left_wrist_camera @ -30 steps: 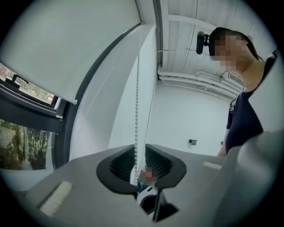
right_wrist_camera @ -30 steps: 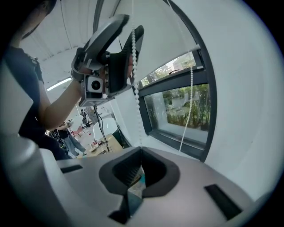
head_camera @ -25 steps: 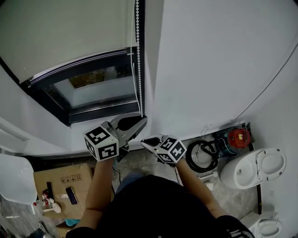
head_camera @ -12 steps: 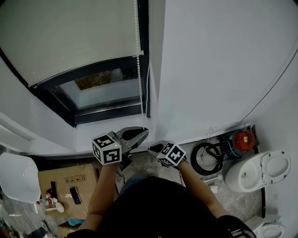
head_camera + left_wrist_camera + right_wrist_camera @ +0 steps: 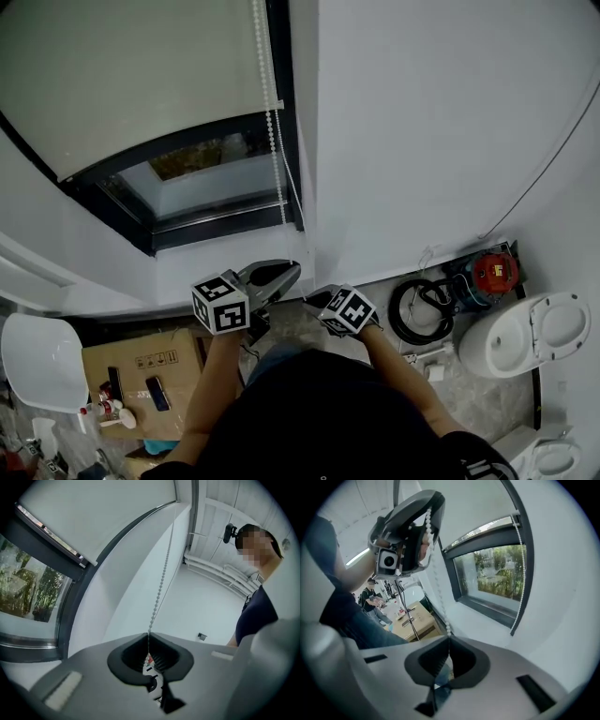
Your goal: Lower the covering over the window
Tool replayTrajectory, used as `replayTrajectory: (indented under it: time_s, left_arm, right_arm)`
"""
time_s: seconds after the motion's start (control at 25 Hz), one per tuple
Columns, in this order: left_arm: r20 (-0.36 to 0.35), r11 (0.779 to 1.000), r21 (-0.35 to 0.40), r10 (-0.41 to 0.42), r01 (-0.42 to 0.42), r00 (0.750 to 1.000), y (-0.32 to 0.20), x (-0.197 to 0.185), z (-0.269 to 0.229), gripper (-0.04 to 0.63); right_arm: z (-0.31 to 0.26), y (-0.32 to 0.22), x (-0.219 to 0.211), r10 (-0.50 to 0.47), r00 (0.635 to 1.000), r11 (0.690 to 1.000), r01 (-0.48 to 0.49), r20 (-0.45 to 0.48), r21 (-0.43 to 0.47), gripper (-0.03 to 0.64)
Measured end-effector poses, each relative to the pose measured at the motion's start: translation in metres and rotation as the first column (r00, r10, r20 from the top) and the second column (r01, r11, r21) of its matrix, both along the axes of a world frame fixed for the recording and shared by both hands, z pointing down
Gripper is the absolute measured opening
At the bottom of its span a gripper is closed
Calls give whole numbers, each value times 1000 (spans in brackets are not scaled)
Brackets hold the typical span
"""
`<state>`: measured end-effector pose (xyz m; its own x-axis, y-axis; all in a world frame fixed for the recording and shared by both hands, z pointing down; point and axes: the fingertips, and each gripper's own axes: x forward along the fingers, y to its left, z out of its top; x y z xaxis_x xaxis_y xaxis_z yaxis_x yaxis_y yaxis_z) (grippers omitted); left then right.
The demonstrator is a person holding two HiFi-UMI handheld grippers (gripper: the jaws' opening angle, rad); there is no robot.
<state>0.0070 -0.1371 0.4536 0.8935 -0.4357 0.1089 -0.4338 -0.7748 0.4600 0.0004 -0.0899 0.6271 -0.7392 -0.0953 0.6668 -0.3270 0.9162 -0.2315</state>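
Slippage is the main risk: the left gripper (image 5: 149,639) and the right gripper (image 5: 449,640) are each pinched on the bead chain (image 5: 158,592), and a jerky or sideways pull could, I judge, let beads skip through the pads and stall the blind (image 5: 131,75) partway down the window (image 5: 202,183). The chain rises from between each pair of jaws, the right gripper holding it just below the left. The blind hangs high above and ahead of both, covering only the upper glass.
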Motion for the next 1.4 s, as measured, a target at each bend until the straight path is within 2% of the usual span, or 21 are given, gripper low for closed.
replayTrajectory:
  time_s: [0.08, 0.2, 0.36, 0.52, 0.8, 0.92, 1.08, 1.24, 1.32, 1.4]
  left_arm:
    - [27, 1000, 3, -4, 4, 1000, -3, 0, 4, 17]
    - [124, 1000, -19, 1, 1, 992, -8, 3, 23, 17]
    - [112, 997, -73, 9, -1, 994, -3, 8, 40, 17]
    - [238, 995, -103, 35, -10, 971, 5, 5, 72, 17]
    - [249, 980, -198, 40, 10, 968, 21, -3, 115, 17]
    - [225, 969, -248, 52, 6, 973, 23, 0, 130, 17]
    - [200, 966, -258, 54, 0, 978, 23, 4, 132, 17]
    - [202, 967, -254, 48, 5, 978, 21, 3, 132, 17]
    - [202, 967, -255, 49, 4, 978, 19, 3, 132, 17]
    - [199, 966, -257, 55, -2, 978, 17, 4, 132, 17]
  right_arm:
    - [0, 0, 1, 0, 1000, 1000, 0, -5, 2, 13]
    - [4, 0, 5, 15, 1000, 1000, -15, -10, -12, 13]
    - [0, 3, 3, 11, 1000, 1000, -11, 3, -7, 13]
    - [-5, 2, 2, 4, 1000, 1000, -4, 15, 12, 13]
    - [-7, 3, -1, -9, 1000, 1000, 8, 18, 23, 14]
    - [-10, -1, -2, -7, 1000, 1000, 6, 20, 30, 14]
    - [-18, -6, -2, -2, 999, 998, 0, 36, 56, 14]
    - [-48, -23, 10, 87, 986, 993, -97, 142, 66, 33]
    - [-74, -33, 17, 124, 966, 988, -140, 226, 57, 72]
    - [-105, -45, 24, 155, 935, 980, -185, 318, 66, 78]
